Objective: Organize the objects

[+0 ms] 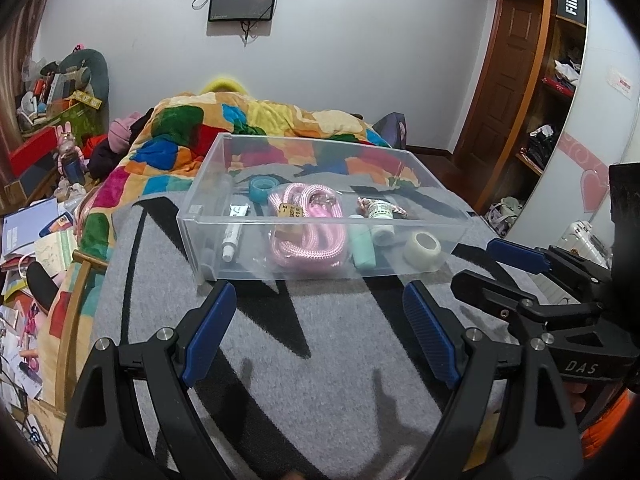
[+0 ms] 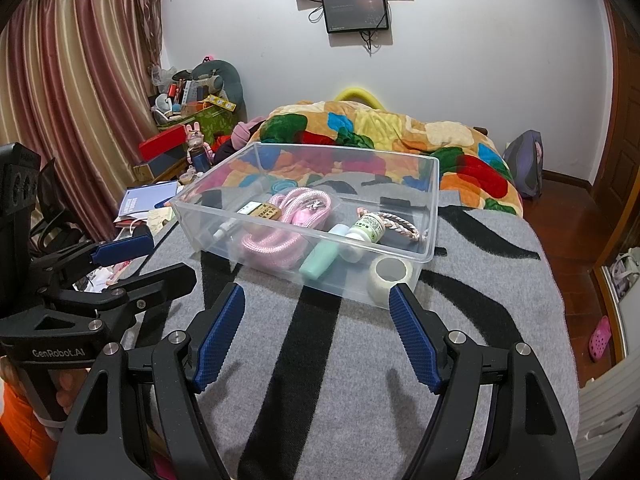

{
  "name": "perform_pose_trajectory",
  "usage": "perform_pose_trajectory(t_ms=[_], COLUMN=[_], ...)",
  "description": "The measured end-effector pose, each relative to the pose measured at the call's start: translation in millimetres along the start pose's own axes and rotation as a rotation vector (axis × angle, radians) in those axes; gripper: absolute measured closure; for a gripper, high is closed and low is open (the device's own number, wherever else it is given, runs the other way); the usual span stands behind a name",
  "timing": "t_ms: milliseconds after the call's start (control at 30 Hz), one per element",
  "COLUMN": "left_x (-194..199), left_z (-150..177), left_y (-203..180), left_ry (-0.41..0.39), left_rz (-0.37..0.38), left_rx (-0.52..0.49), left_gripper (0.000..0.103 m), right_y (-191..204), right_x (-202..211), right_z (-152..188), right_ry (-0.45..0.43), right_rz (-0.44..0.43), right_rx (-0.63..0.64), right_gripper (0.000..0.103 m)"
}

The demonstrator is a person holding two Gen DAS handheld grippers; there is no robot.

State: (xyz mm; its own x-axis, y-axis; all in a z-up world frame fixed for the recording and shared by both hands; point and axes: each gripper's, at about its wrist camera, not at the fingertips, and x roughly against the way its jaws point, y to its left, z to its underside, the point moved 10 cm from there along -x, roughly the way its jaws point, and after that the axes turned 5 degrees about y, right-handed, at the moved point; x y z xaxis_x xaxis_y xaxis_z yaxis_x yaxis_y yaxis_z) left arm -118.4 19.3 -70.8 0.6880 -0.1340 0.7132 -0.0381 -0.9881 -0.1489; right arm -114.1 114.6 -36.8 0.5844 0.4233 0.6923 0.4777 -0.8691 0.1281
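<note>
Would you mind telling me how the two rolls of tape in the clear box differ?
The white tape roll sits in the box's near right corner, pressed against the front wall; the teal tape roll lies toward the back, behind the pink rope. The white roll looks pale and translucent, the teal one strongly coloured. Both are inside the clear box.

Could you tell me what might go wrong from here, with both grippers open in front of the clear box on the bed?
1. The clear box sits on a soft grey blanket, so a push from the left gripper or right gripper might tip or slide it.
2. The tape roll lies on its side and could roll away.
3. The pink rope is coiled loosely, so lifting it may drag the green tube.
</note>
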Motion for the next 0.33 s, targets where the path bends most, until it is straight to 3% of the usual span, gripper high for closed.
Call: perform_pose_trajectory(t_ms=[333], left_x=[1.2], left_z=[-0.3], left_y=[-0.9], left_ry=[-0.008], left_rz=[-0.002], left_rx=[-0.009], left_gripper=[0.017], right_y=[0.8], right_x=[-1.9], right_z=[5.4], right_ry=[0.010], right_rz=[-0.005], right_rx=[-0.011], right_gripper=[0.031])
